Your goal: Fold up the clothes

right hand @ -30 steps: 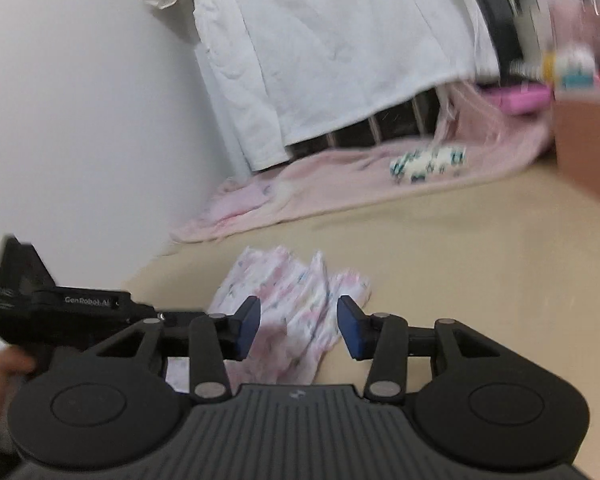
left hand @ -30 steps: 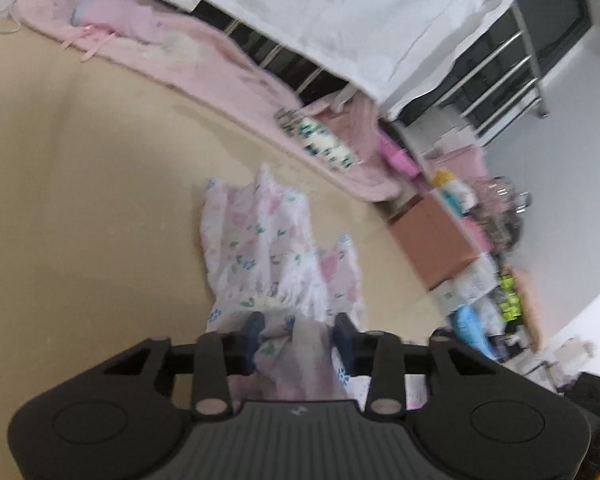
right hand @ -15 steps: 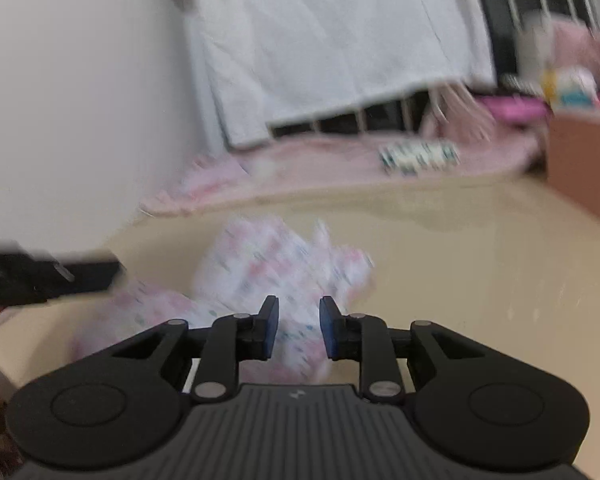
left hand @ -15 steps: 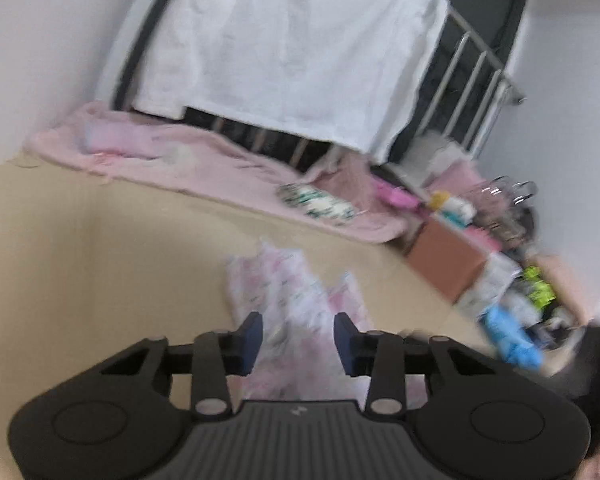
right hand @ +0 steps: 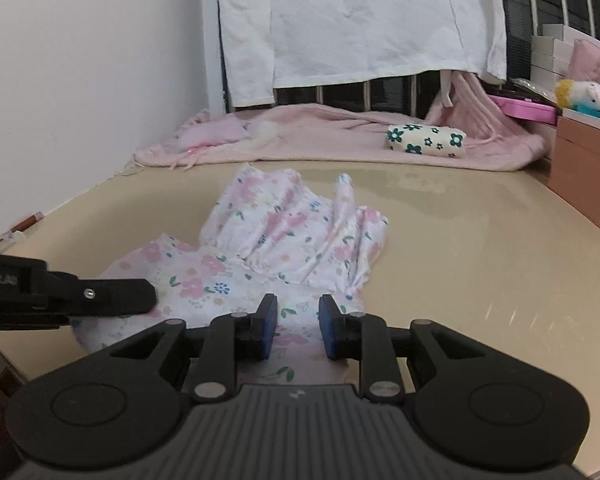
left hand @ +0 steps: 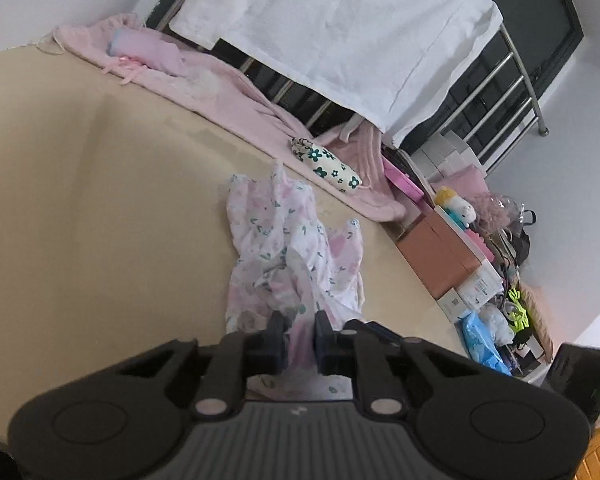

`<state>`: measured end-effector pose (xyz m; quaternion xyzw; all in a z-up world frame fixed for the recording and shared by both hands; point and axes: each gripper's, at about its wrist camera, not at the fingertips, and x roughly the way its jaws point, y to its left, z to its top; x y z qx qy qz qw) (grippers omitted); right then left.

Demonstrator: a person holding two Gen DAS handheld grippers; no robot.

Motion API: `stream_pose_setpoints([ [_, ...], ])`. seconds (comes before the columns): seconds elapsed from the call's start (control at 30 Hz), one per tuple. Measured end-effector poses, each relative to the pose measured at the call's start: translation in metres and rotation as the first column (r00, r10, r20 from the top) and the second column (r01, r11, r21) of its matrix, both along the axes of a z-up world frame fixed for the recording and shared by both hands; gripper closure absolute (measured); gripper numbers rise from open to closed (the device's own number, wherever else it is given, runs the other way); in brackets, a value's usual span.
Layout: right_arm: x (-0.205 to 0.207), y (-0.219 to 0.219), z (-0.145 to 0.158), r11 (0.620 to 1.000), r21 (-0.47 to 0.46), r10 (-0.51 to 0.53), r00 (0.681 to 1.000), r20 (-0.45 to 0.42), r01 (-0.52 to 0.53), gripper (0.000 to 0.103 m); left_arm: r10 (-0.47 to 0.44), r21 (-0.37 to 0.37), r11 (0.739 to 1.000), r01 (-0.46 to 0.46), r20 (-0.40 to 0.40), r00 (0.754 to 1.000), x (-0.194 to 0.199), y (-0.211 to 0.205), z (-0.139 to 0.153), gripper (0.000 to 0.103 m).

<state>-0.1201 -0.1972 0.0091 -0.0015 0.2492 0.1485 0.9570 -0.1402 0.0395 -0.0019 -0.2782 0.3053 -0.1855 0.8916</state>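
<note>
A pink and white floral garment (left hand: 288, 256) lies rumpled on the beige table (left hand: 100, 208); it also shows in the right wrist view (right hand: 284, 240). My left gripper (left hand: 300, 338) is shut on the garment's near edge, with cloth pinched between its fingers. It shows in the right wrist view (right hand: 100, 296) at the garment's left corner. My right gripper (right hand: 298, 330) has its jaws narrowly apart around the garment's near edge, with cloth between the blue pads (right hand: 268, 332).
A pink blanket (right hand: 340, 136) with a flowered pouch (right hand: 426, 140) lies along the table's far edge, under a hanging white sheet (right hand: 360, 20). A brown box (right hand: 584, 172) stands at the right. Boxes and clutter (left hand: 492, 300) sit beyond the right edge.
My left gripper let go, then closed again on the garment's near edge. My right gripper narrowed from wide open and dropped onto the garment's near edge.
</note>
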Motion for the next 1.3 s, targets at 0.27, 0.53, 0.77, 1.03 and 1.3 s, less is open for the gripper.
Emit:
stream_pose_setpoints([
  [0.27,-0.013,0.000,0.010,0.999,0.043,-0.022,0.997,0.079,0.018,0.080,0.099,-0.056,0.993,-0.100,-0.022,0.995,-0.005,-0.002,-0.005,0.091],
  [0.53,-0.014,0.010,-0.004,0.999,0.040,0.014,0.999,0.045,-0.016,0.092,0.153,-0.090,0.983,-0.160,-0.075,0.985,-0.007,-0.009,-0.004,0.077],
  [0.77,-0.009,0.007,-0.013,0.998,0.040,0.036,0.998,0.059,-0.038,0.092,0.135,0.175,0.971,-0.163,0.161,0.978,-0.023,-0.039,0.037,0.078],
  [1.03,-0.010,0.005,-0.015,0.997,0.063,0.041,0.997,0.062,-0.045,0.092,0.121,0.084,0.989,-0.124,0.045,0.992,-0.002,-0.039,0.012,0.094],
  [1.3,-0.009,0.000,-0.015,0.995,0.101,0.018,0.998,0.056,-0.023,0.092,0.199,-0.200,0.956,-0.215,-0.096,0.975,0.002,-0.009,-0.024,0.096],
])
